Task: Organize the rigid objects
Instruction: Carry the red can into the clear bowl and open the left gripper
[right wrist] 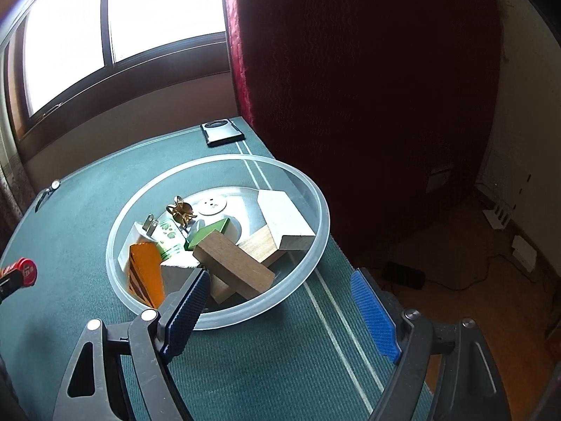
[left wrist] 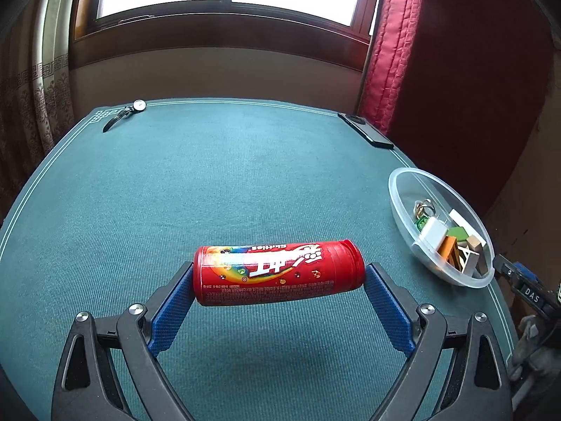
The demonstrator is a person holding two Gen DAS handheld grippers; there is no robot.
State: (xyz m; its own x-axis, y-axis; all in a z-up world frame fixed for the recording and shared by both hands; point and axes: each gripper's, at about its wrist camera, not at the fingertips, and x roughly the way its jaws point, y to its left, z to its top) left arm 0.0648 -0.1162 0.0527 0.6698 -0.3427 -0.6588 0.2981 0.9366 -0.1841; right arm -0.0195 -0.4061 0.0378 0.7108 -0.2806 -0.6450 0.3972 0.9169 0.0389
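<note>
My left gripper (left wrist: pixel 279 273) is shut on a red Skittles tube (left wrist: pixel 277 273), held end to end between its blue pads and lying crosswise above the green table (left wrist: pixel 210 182). The tube's cap also shows at the left edge of the right wrist view (right wrist: pixel 24 273). A clear plastic bowl (left wrist: pixel 403 207) with several wooden blocks, a plug and a ring stands at the table's right edge. In the right wrist view my right gripper (right wrist: pixel 280 291) is open and empty just in front of the bowl (right wrist: pixel 315 196), its left finger over the near rim.
A wristwatch (left wrist: pixel 131 108) lies at the far left corner and a black phone (left wrist: pixel 368 131) at the far right corner; both also show in the right wrist view, the watch (right wrist: pixel 52 186) and the phone (right wrist: pixel 221 131). A red curtain (left wrist: pixel 438 70) hangs right of the table.
</note>
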